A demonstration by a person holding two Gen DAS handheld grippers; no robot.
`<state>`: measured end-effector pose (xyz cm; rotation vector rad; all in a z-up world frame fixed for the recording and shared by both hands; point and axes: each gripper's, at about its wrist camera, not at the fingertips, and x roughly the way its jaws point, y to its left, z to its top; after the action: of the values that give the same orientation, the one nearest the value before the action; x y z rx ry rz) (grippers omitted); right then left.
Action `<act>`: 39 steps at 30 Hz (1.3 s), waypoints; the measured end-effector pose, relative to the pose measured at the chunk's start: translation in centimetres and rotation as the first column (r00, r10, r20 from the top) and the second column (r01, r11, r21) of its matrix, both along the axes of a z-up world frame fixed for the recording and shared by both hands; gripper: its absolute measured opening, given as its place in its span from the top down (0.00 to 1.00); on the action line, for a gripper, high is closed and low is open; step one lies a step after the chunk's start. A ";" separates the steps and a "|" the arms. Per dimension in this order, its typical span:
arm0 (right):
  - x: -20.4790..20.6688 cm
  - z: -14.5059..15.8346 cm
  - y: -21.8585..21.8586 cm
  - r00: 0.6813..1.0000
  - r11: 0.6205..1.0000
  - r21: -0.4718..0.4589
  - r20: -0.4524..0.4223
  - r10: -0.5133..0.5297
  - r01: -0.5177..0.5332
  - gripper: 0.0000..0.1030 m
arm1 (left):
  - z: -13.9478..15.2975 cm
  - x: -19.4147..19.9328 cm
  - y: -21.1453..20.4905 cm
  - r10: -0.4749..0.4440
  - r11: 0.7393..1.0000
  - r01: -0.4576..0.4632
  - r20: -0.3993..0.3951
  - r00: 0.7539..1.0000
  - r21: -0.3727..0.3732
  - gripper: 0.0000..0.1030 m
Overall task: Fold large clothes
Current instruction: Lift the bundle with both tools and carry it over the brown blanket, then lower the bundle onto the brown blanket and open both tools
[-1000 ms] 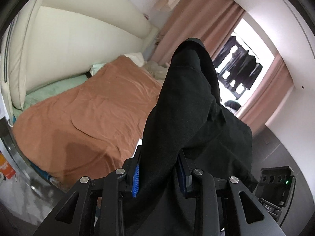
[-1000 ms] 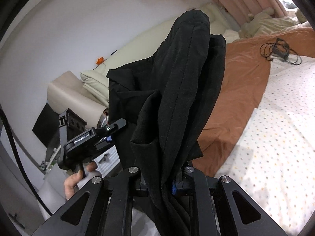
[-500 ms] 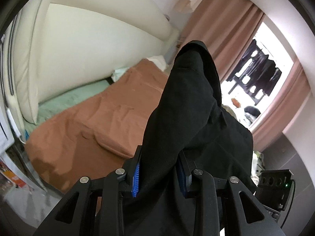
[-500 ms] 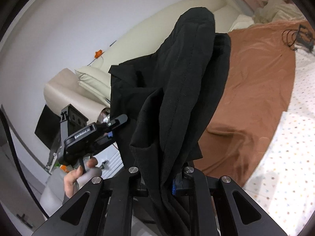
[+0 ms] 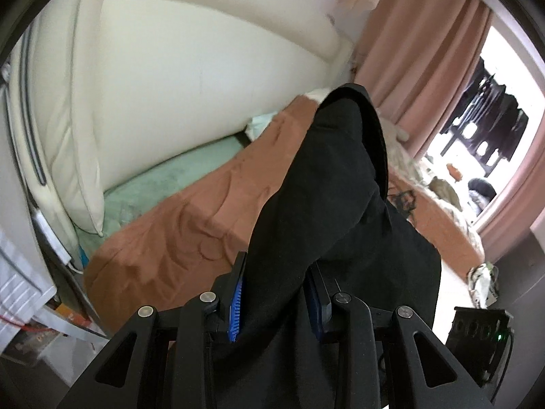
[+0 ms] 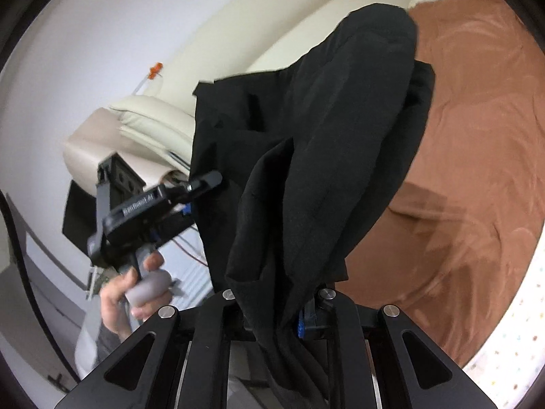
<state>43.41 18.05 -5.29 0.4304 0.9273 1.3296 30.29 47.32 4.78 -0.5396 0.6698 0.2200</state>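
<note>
Garment: a large black garment (image 5: pixel 327 211) hung in the air between the two tools, filling the centre of both wrist views, above the near edge of the bed with the rust-brown blanket (image 5: pixel 190 225); none of it lay flat yet.
Left tongs (image 5: pixel 276 301): closed on a thick bunch of the black cloth, blue pads pressed against it on both sides.
Right tongs (image 6: pixel 272 317): clamped narrow on another bunch of the same cloth; one blue pad showed at lower centre-right, the other was hidden by fabric.
Left hand (image 6: pixel 136 293): seen at lower left of the right wrist view, wrapped round the grey handle of its tool.
Step in hand (judgement): carrying the garment over the bed to spread it.
Doing it well: draw the two grips apart until the held edge runs taut, lower the free hem onto the blanket first, then lay the rest down away from it so no fold is trapped underneath.
Risk: the cloth hung doubled and bunched, so a sleeve or leg could land folded under; what kind of garment it was could not be told.
Writing: white lettering on the left tool's body, left of centre in the right wrist view, blurred; possibly "GenRobot.AI".
Other labels: none legible.
</note>
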 end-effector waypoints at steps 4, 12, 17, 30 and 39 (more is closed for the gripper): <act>1.4 -3.8 1.4 0.999 1.000 -0.019 -0.047 0.006 -0.007 0.85 | -2.5 3.1 0.9 0.008 1.000 -0.008 -0.065 0.998 0.010 0.69; 5.8 -10.5 2.5 0.988 0.999 -0.036 -0.152 0.003 -0.009 0.85 | -8.4 9.2 2.3 0.029 1.000 -0.027 -0.172 0.985 0.016 0.69; 8.3 -13.0 2.4 0.979 0.997 -0.075 -0.201 -0.030 0.015 0.85 | -10.3 11.9 3.5 0.107 0.994 -0.109 -0.252 0.962 0.005 0.65; 9.5 -16.2 2.8 0.962 0.975 -0.195 -0.226 -0.150 0.106 0.85 | -13.1 1.2 1.2 0.173 0.984 -0.161 -0.226 0.959 0.071 0.52; 10.1 -16.3 0.9 0.957 0.949 -0.276 -0.199 -0.212 0.153 0.83 | -16.8 -4.2 -0.2 0.248 0.969 -0.245 -0.214 0.945 0.042 0.52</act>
<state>53.48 18.99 -21.54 0.4602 1.2036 0.9861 26.12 47.11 -12.03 -0.5905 0.8122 0.5253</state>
